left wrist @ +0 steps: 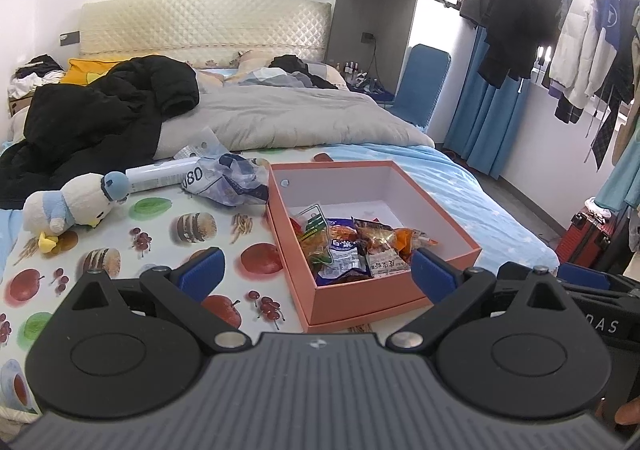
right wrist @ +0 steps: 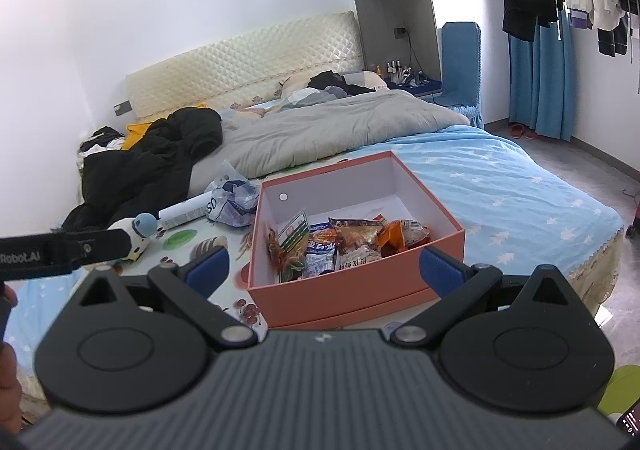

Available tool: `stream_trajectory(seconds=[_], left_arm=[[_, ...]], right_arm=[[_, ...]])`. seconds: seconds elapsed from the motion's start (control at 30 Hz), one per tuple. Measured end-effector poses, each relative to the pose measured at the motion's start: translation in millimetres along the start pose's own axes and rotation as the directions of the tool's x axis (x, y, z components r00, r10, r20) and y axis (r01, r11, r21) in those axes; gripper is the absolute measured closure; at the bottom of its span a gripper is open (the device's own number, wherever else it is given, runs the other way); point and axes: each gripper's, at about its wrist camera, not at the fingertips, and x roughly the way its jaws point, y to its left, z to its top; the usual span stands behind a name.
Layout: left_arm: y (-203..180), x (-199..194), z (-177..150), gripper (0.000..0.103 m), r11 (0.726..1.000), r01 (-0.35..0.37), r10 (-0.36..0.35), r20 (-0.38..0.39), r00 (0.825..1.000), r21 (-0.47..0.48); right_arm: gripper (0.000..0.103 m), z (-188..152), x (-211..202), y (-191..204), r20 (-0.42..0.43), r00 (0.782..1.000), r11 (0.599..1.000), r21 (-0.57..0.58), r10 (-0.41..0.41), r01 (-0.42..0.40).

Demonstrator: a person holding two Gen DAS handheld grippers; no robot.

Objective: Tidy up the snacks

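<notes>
Left gripper (left wrist: 316, 270) up front, jaws spread wide with nothing between the blue pads, and the right gripper (right wrist: 324, 270) matches it, fingers parted and bare. Both hover at the near edge of the bed, short of one orange box (left wrist: 360, 300) that sits open on the fruit-and-burger printed cloth (left wrist: 160, 226). Inside the box, against its near wall, lies a loose heap of snack packets (left wrist: 352, 246): a green-and-clear one propped at the left, a blue-and-white one in the middle, orange and red wrappers to the right, at least five packets, though the overlap makes an exact count impossible. The far half of the white box floor is bare. From the right wrist view the same box (right wrist: 352, 294) stands just ahead between the fingers, packets (right wrist: 340, 244) bunched at its front. Left of the box, on the cloth: one crumpled blue-and-white plastic bag (left wrist: 230, 180) just beside its far corner, one white tube (left wrist: 160, 176) lying flat behind that, one plush penguin (left wrist: 76, 202) tipped on its side. Beyond, one black jacket (left wrist: 104, 118) sprawls over one grey quilt (left wrist: 288, 118). At the right edge, one blue chair (left wrist: 420, 86), blue curtains (left wrist: 484, 110), a rail of hanging coats (left wrist: 560, 22), and one red suitcase (left wrist: 588, 238) on the floor.
</notes>
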Motion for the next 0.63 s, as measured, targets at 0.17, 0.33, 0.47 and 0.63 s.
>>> stream_trajectory(seconds=[0.17,0.33,0.47,0.63], left_arm=[[2.5,1.0,1.4,0.003,1.0,0.0,0.0,0.0,1.0,-0.003],[2.9,0.8,0.9,0.002,1.0,-0.001,0.001,-0.003,1.0,-0.005],[2.9,0.6,0.5,0.002,1.0,-0.003,0.003,-0.002,1.0,-0.005],[3.0,0.5,0.1,0.002,1.0,-0.004,0.004,-0.001,1.0,-0.005]], right_arm=[[0.0,0.0,-2.5,-0.4,0.004,1.0,1.0,0.001,-0.002,0.002],[0.0,-0.3,-2.6,-0.8,0.004,1.0,1.0,0.001,-0.003,0.003],[0.0,-0.2,-2.6,-0.9,0.005,1.0,1.0,0.001,-0.002,0.002],[0.0,-0.1,-2.6,-1.1,0.005,1.0,1.0,0.001,-0.002,0.002]])
